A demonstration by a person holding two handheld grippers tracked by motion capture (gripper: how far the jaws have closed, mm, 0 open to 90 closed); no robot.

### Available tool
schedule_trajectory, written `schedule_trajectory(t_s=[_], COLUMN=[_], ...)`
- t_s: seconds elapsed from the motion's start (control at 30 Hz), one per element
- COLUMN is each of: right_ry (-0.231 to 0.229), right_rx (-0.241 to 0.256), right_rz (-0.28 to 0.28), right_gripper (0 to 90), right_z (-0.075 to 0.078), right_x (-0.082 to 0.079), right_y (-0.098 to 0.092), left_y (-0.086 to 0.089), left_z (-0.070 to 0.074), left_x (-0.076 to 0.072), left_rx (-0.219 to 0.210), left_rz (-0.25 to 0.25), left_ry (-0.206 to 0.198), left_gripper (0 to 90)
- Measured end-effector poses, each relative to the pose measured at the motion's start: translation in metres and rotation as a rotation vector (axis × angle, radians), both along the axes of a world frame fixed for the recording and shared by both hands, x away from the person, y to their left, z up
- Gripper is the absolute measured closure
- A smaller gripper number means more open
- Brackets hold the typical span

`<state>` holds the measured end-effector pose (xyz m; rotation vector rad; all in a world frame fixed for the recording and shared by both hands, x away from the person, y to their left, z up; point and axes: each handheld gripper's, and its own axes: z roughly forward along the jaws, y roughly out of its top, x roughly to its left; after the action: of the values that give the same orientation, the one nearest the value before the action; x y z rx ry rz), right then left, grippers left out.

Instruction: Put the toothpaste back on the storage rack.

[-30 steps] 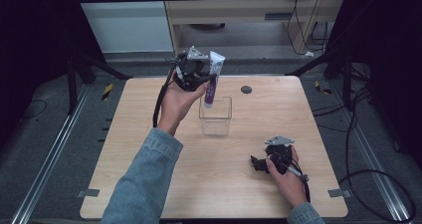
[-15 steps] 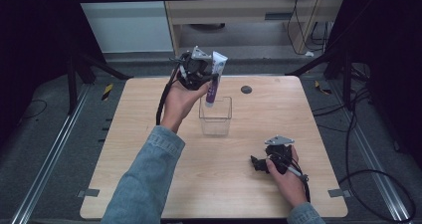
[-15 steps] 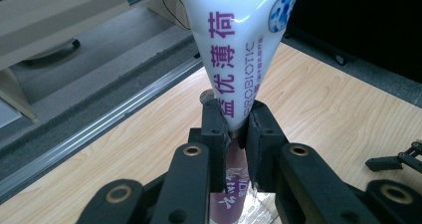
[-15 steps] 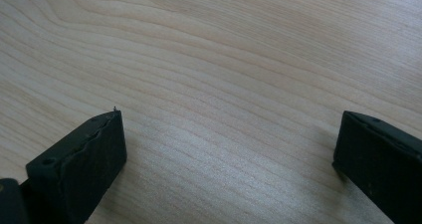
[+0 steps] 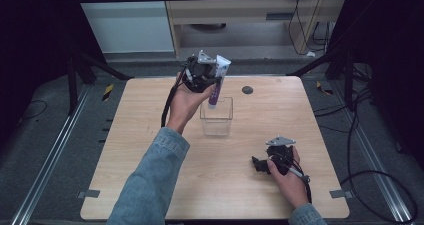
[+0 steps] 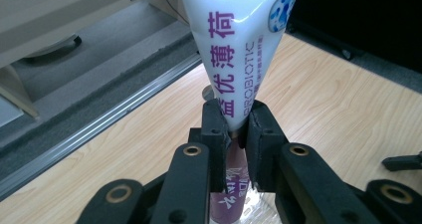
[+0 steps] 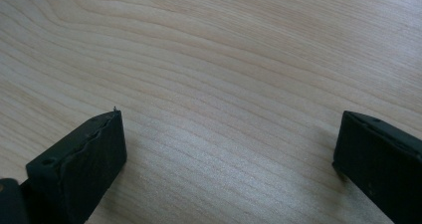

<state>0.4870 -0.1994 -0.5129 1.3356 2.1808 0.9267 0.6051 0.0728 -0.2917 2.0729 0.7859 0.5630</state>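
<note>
Tube (image 5: 218, 80), white above and purple below, hangs cap-down over the clear box (image 5: 217, 117) on the tabletop (image 5: 130, 135), pinched tight by the left gripper (image 6: 233, 129), while the right gripper (image 5: 259, 164) rests with fingers (image 7: 79, 169) spread wide, holding nothing.

I see the white-and-purple tube (image 5: 217, 80) at upper centre of the high view, nearly upright, purple end dipping into the clear square container (image 5: 217, 119) standing mid-table; close up, the tube (image 6: 239, 50) shows purple lettering
</note>
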Motion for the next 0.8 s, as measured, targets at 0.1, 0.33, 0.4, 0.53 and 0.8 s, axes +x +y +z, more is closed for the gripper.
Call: schedule_trajectory(t_s=[0.1,0.33,0.4,0.53,0.8], right_ry=[0.001,0.001,0.001,0.0,0.0], right_rx=[0.0,0.0,-0.001,-0.002,0.0], right_rz=[-0.001,-0.001,-0.001,0.001,0.001], right_gripper=[0.4,0.4,0.4,0.4,0.4], right_z=[0.0,0.0,0.0,0.0,0.0], right_x=[0.0,0.0,0.0,0.0,0.0], right_y=[0.0,0.0,0.0,0.0,0.0], left_y=[0.001,0.002,0.002,0.005,0.007], left_z=[-0.007,-0.016,-0.021,-0.029,-0.046], left_x=[0.003,0.003,0.003,0.005,0.006], left_rx=[-0.004,-0.003,0.002,0.004,0.018], left_rz=[0.002,0.002,0.005,0.002,0.001], left_ry=[0.011,0.028,0.031,0.043,0.072], left_gripper=[79.8,79.8,79.8,79.8,79.8])
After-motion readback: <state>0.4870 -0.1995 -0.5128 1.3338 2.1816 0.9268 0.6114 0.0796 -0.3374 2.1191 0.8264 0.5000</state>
